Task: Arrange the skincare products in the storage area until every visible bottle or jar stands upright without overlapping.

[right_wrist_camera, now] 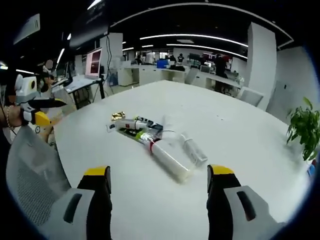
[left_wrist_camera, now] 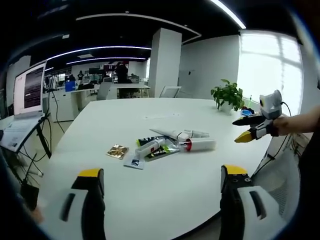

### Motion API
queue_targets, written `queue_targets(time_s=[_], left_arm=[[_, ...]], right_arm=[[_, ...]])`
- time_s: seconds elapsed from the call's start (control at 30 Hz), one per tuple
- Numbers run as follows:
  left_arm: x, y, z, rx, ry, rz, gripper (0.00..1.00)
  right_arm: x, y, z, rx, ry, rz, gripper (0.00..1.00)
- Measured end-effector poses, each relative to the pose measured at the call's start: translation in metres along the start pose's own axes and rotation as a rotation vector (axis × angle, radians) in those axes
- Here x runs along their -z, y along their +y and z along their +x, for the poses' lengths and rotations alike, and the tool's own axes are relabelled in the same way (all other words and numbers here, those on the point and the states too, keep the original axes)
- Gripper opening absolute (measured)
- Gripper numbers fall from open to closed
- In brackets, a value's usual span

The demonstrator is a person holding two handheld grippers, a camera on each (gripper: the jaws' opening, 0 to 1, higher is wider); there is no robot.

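Several skincare items lie flat in a loose pile mid-table. A white tube with a red collar [left_wrist_camera: 199, 145] [right_wrist_camera: 167, 157] lies beside a clear tube [left_wrist_camera: 182, 133] [right_wrist_camera: 194, 150]. A small white tube [left_wrist_camera: 150, 146] [right_wrist_camera: 131, 123] rests on a dark green sachet [left_wrist_camera: 161, 152]. A gold sachet [left_wrist_camera: 117, 151] [right_wrist_camera: 118, 116] and a white sachet [left_wrist_camera: 134, 161] lie at the pile's edge. My left gripper [left_wrist_camera: 162, 171] [right_wrist_camera: 46, 111] is open, well short of the pile. My right gripper [right_wrist_camera: 159, 171] [left_wrist_camera: 248, 128] is open too, off the table's side.
The round white table [left_wrist_camera: 150, 205] [right_wrist_camera: 240, 130] has bare surface all around the pile. A potted plant [left_wrist_camera: 227, 95] [right_wrist_camera: 302, 127] stands at its far edge. An open laptop [left_wrist_camera: 29, 92] sits on a stand beside it. A mesh chair [right_wrist_camera: 30, 170] is close to the table rim.
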State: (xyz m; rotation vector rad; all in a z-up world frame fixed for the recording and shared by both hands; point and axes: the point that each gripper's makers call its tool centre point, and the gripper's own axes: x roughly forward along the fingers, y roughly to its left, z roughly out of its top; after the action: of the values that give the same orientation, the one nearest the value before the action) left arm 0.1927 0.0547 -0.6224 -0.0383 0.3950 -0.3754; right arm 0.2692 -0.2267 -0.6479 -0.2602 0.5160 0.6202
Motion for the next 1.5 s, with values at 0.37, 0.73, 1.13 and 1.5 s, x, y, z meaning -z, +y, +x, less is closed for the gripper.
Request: queue_targets(time_s=[0.37,0.73,1.13,1.5], left_arm=[[0.004,0.004,0.006,0.019,0.015,-0.022,0.89],[0.008,0.005,0.007,0.008,0.042,-0.016,0.88],[0.014,0.009,0.008,0.007,0.059,-0.035,0.86],[0.016,0.006,0.009,0.013,0.078,-0.037,0.86]], right_arm=[[0.0,-0.004,0.028,-0.105,0.08,-0.073,0.75],[0.005,-0.008,0.063,-0.186,0.152,-0.117,0.69],[0.018,-0.006,0.101,-0.277,0.261,-0.243,0.61],[0.024,-0.004,0.125,-0.316,0.325,-0.315,0.54]])
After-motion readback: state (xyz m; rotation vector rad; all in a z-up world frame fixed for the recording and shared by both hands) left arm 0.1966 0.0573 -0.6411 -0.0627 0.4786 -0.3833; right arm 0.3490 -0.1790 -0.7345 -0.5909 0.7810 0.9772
